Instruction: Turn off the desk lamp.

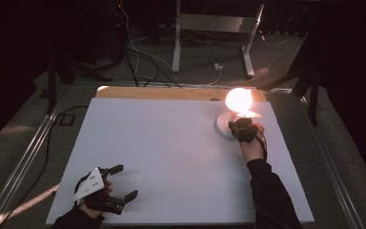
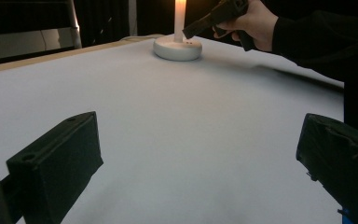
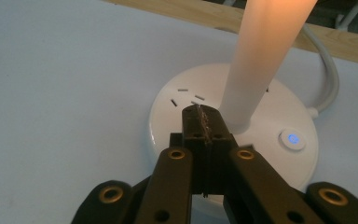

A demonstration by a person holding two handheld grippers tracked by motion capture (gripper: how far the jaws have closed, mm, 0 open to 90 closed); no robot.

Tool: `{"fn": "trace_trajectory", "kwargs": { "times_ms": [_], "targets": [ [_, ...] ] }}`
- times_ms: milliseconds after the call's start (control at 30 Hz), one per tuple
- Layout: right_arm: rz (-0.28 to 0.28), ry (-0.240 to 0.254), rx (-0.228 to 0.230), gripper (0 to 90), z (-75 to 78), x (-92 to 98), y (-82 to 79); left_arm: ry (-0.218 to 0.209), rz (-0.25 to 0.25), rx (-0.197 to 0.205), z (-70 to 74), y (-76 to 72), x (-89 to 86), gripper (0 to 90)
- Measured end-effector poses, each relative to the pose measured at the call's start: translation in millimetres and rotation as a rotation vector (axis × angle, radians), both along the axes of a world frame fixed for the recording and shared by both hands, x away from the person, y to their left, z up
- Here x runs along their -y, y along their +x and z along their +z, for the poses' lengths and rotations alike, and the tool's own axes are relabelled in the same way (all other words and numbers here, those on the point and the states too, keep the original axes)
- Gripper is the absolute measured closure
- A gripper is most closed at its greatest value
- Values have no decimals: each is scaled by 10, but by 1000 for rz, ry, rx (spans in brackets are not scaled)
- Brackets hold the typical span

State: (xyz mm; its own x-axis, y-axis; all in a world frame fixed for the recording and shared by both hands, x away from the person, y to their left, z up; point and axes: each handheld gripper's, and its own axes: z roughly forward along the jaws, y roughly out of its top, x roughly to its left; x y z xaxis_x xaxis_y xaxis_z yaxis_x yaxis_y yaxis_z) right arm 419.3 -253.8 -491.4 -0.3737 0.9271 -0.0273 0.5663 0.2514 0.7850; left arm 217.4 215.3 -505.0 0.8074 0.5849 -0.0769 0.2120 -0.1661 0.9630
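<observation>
Item: lit desk lamp (image 1: pixel 232 114), white round base (image 3: pixel 233 140), glowing stem (image 3: pixel 261 60), at the far right of my white table (image 1: pixel 171 157). Its power button (image 3: pixel 292 139) glows blue on the base; a white cord (image 3: pixel 326 70) leaves behind it.

Item: my right gripper (image 3: pixel 200 119), jaws pressed together with nothing between, tips over the base just beside the stem.

Item: my left gripper (image 1: pixel 126 181), jaws spread wide and empty, resting at the near left corner, well apart from the lamp.
</observation>
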Motion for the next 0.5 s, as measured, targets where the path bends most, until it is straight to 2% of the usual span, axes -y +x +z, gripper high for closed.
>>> {"fn": "trace_trajectory", "kwargs": {
  "times_ms": [500],
  "targets": [
    [-4,1,-25,899,-94,14,12,-1,0,0,0,0,0,6]
  ]
}}
